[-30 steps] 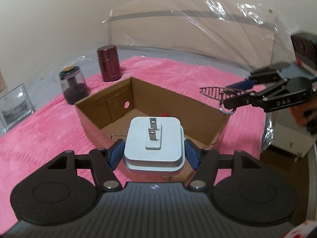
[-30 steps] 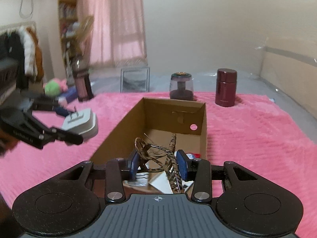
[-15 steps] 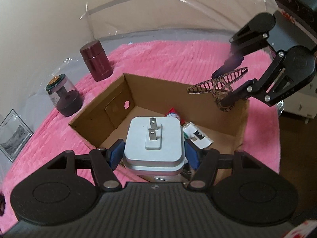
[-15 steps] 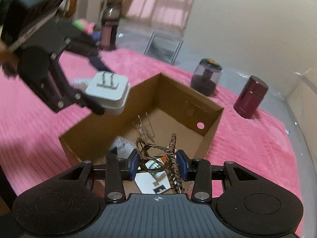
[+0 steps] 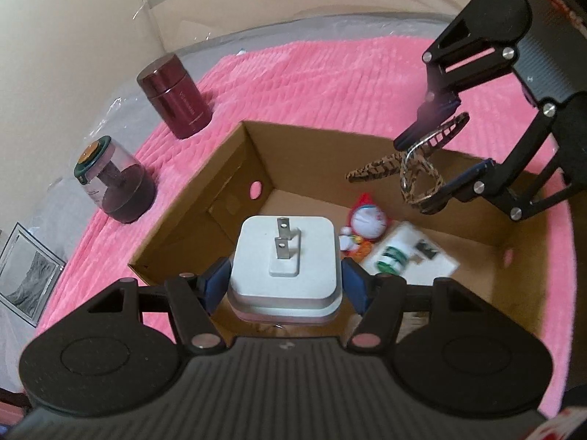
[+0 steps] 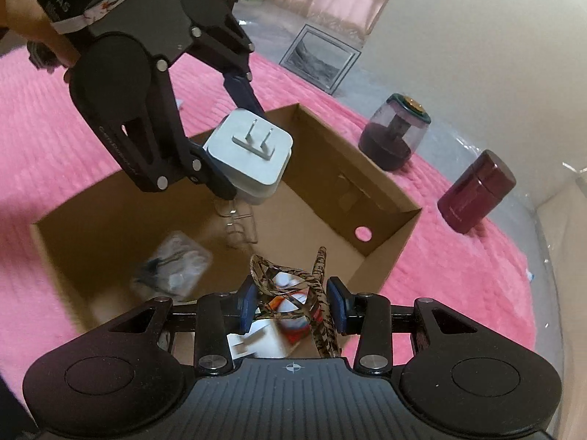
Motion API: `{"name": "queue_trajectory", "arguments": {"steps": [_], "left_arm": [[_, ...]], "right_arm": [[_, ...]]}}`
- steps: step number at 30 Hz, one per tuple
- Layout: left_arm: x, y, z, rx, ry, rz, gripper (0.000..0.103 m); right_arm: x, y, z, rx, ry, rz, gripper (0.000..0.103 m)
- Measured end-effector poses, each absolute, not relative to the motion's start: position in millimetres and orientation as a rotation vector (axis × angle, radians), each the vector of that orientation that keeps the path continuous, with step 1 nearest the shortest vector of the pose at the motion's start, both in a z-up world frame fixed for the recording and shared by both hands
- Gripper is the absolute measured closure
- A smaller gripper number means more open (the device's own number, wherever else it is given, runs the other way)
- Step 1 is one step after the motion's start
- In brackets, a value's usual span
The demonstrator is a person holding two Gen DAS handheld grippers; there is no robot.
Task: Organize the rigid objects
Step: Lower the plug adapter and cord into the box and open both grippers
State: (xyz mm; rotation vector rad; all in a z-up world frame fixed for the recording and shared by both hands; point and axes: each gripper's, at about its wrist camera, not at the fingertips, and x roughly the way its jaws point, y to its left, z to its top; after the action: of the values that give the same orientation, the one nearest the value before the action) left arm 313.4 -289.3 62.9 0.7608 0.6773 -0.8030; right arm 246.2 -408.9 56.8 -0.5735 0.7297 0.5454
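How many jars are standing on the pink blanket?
2. A dark red jar stands beyond the box's far corner; a clear-topped jar stands beside the box's left wall. Others may be hidden.

My left gripper [image 5: 284,286] clamps a white plug adapter [image 5: 284,256] over the cardboard box [image 5: 367,154], while my right gripper [image 5: 429,168] grips a patterned hair clip [image 5: 414,172] at far right.

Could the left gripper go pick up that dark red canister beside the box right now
Probably not yet. The left gripper is shut on the white charger over the cardboard box. The dark red canister stands unobstructed on the pink blanket, so release first.
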Motion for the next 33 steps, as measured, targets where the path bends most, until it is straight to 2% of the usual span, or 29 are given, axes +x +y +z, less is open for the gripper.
{"name": "queue_trajectory", "arguments": {"steps": [16, 33], "left_arm": [[393.3, -296.4, 12.9, 0.721, 0.795, -0.695, 0.042], [408.5, -303.6, -6.1, 0.777, 0.849, -0.643, 0.042]], "right_arm": [[354.2, -393.4, 10.4, -0.637, 0.816, 0.537, 0.066], [379.2, -379.3, -12.4, -0.633, 0.858, 0.544, 0.066]]}}
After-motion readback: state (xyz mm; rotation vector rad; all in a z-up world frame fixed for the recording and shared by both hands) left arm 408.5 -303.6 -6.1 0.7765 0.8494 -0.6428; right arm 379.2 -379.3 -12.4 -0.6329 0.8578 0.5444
